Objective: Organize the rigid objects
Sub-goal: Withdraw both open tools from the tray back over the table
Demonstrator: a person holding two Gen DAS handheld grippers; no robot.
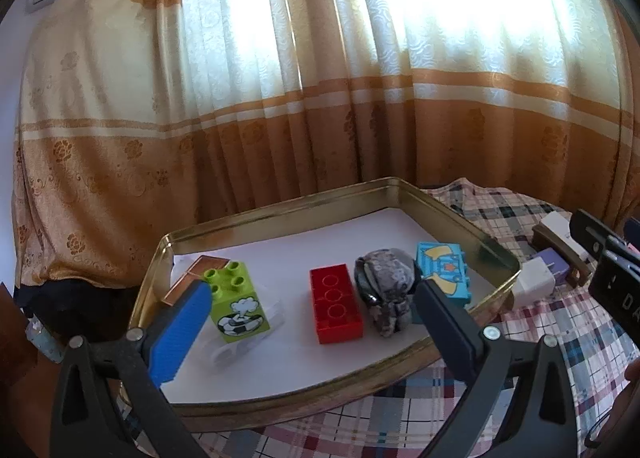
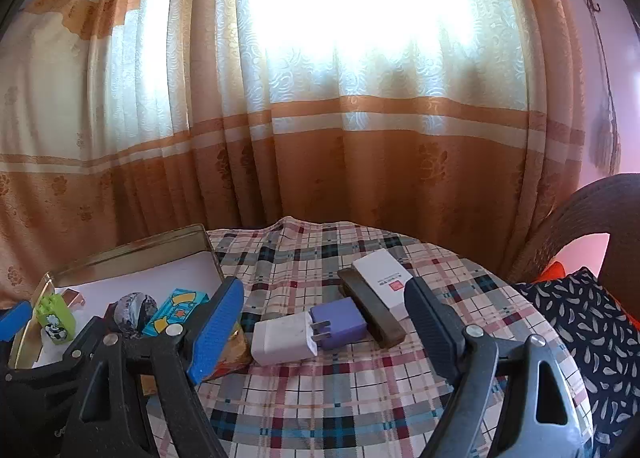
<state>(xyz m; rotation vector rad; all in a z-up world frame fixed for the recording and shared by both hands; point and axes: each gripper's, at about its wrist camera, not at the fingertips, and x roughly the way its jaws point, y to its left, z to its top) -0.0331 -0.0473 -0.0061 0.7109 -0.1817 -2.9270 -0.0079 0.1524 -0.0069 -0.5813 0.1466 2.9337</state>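
Both grippers gape empty: the left gripper (image 1: 312,308) over the gold tray (image 1: 496,246) of bricks, the right gripper (image 2: 324,306) above the white charger (image 2: 282,338).

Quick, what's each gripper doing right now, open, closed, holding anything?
Left gripper: open, holding nothing, over the gold metal tray.
Right gripper: open, holding nothing, above the plaid tablecloth.

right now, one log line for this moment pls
left gripper: open over tray | right gripper: open, facing white charger | in tray: red brick
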